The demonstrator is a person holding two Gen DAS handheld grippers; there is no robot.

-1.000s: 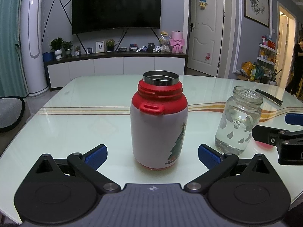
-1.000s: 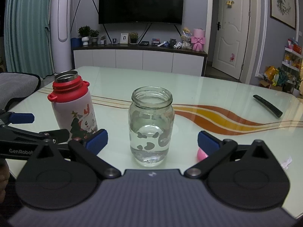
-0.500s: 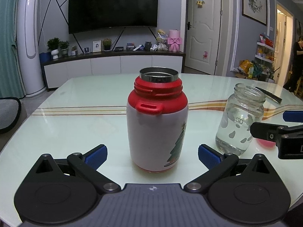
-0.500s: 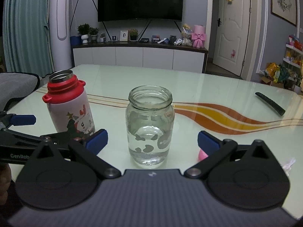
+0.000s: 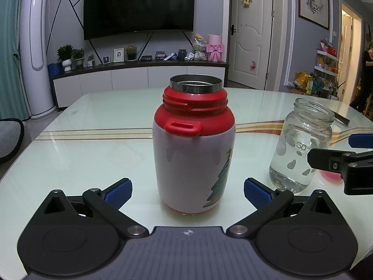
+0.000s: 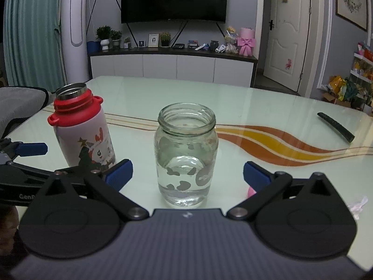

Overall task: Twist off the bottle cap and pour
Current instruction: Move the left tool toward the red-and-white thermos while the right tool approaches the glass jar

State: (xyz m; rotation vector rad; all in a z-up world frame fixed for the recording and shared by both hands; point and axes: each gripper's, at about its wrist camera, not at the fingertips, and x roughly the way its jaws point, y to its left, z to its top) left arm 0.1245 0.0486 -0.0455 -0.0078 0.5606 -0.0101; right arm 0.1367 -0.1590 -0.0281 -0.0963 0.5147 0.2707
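A white bottle (image 5: pixel 194 154) with a red shoulder and an open steel mouth stands upright on the glass table, its cap off. My left gripper (image 5: pixel 187 190) is open, its blue pads apart either side of the bottle's base. The bottle also shows in the right wrist view (image 6: pixel 81 128). A clear glass jar (image 6: pixel 186 154) holding a little water stands between the open pads of my right gripper (image 6: pixel 187 173); the jar also shows in the left wrist view (image 5: pixel 300 144). A pink cap (image 6: pixel 251 190) lies partly hidden behind the right finger.
A black remote control (image 6: pixel 335 127) lies at the table's far right. A scrap of white paper (image 6: pixel 359 204) lies near the right edge. A grey chair (image 6: pixel 21 107) stands off the table's left side. A TV cabinet (image 5: pixel 139 74) is behind.
Both grippers have moved slightly closer to their objects; the bottle and jar look a little larger. Nothing was grasped or released.
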